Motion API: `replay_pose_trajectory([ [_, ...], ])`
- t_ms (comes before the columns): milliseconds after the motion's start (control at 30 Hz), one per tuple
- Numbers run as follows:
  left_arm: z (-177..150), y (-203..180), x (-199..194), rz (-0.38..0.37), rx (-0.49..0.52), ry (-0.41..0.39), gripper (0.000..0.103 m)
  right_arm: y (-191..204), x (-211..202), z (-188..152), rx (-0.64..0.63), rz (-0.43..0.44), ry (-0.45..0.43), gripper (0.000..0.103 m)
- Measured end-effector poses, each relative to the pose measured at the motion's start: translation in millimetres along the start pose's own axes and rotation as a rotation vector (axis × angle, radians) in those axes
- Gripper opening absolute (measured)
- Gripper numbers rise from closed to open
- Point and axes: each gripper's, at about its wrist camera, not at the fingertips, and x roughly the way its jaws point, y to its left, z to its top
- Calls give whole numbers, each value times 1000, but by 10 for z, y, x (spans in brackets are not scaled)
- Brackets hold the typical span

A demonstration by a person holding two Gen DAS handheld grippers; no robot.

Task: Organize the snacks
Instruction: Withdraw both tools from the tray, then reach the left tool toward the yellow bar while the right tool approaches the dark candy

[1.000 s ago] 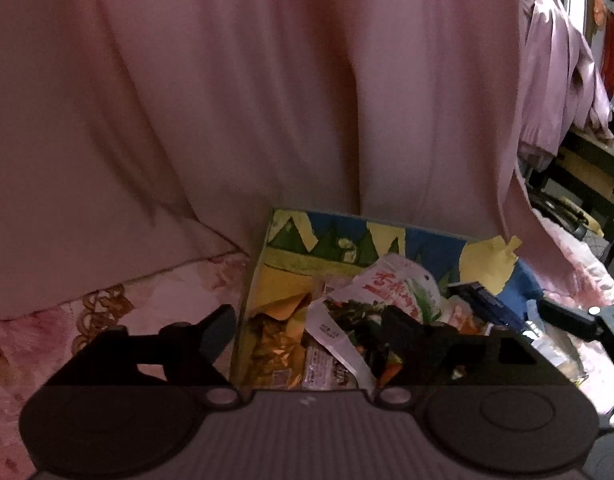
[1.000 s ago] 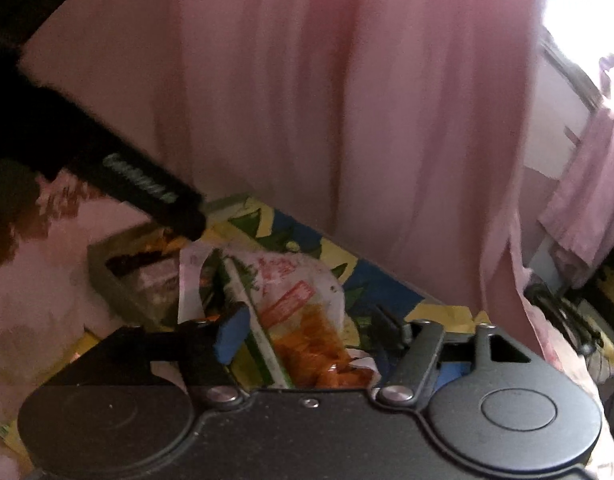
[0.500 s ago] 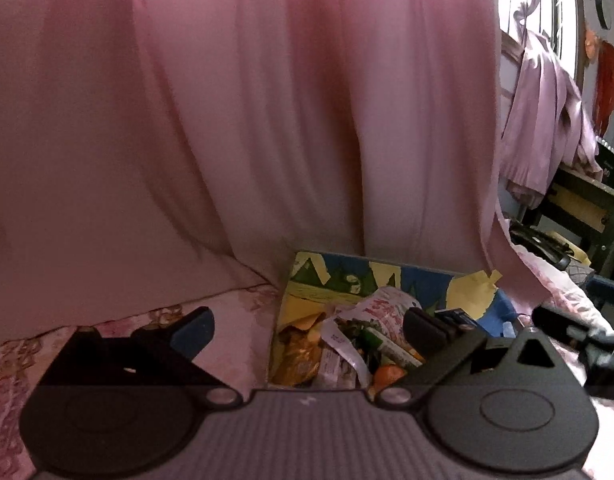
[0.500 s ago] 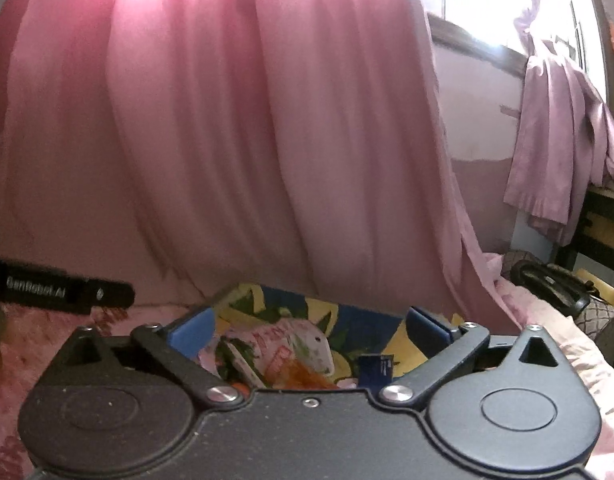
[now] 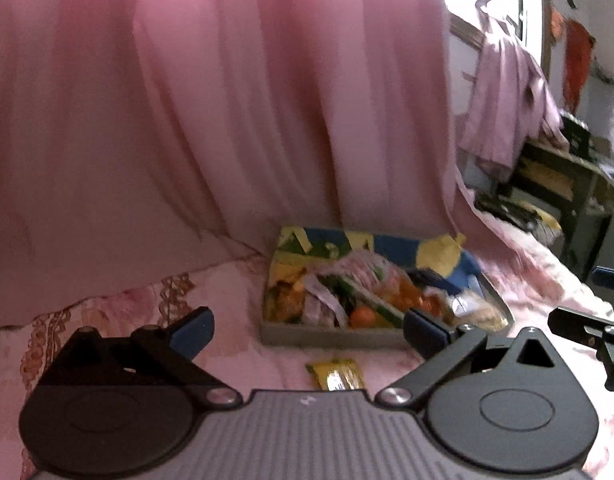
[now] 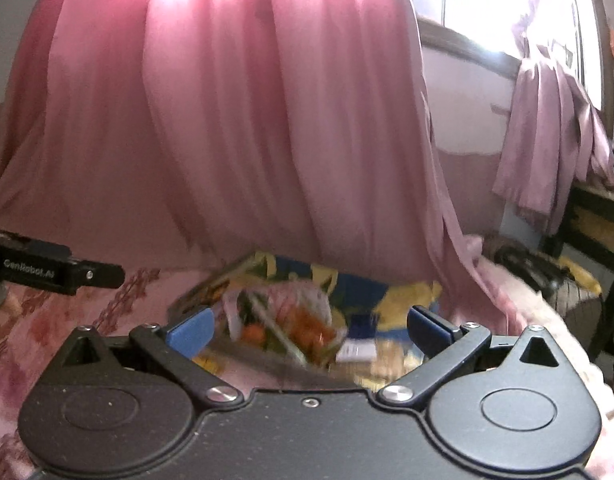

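A yellow snack packet (image 5: 335, 374), likely light, crinkly and slippery, lies before the filled box (image 5: 331, 334); best pinched at an edge. Both the left gripper (image 5: 307, 330) and the right gripper (image 6: 309, 330) gape wide, empty.

Glossy plastic snack packets (image 5: 359, 292) on soft pink cloth bedspread (image 5: 227, 300).

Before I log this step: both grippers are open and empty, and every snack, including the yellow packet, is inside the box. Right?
Not quite. The yellow packet is not in the box; it lies on the pink cloth just in front of it, as the left wrist view shows. The rest holds: the left gripper and right gripper are open and empty.
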Motion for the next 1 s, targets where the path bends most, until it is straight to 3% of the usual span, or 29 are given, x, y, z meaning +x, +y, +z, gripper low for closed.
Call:
replay_pose_trajectory([
  [267, -243, -133, -149, 0, 77, 97, 103, 56, -104, -162, -29, -2, 118, 102],
  [533, -455, -262, 53, 8, 139, 241, 103, 34, 133, -336, -37, -14, 261, 102],
  [833, -507, -243, 231, 6, 100, 329, 103, -147, 354, -451, 48, -29, 369, 102],
  [1000, -471, -254, 422, -24, 120, 354, 103, -149, 542, -506, -62, -20, 403, 102],
])
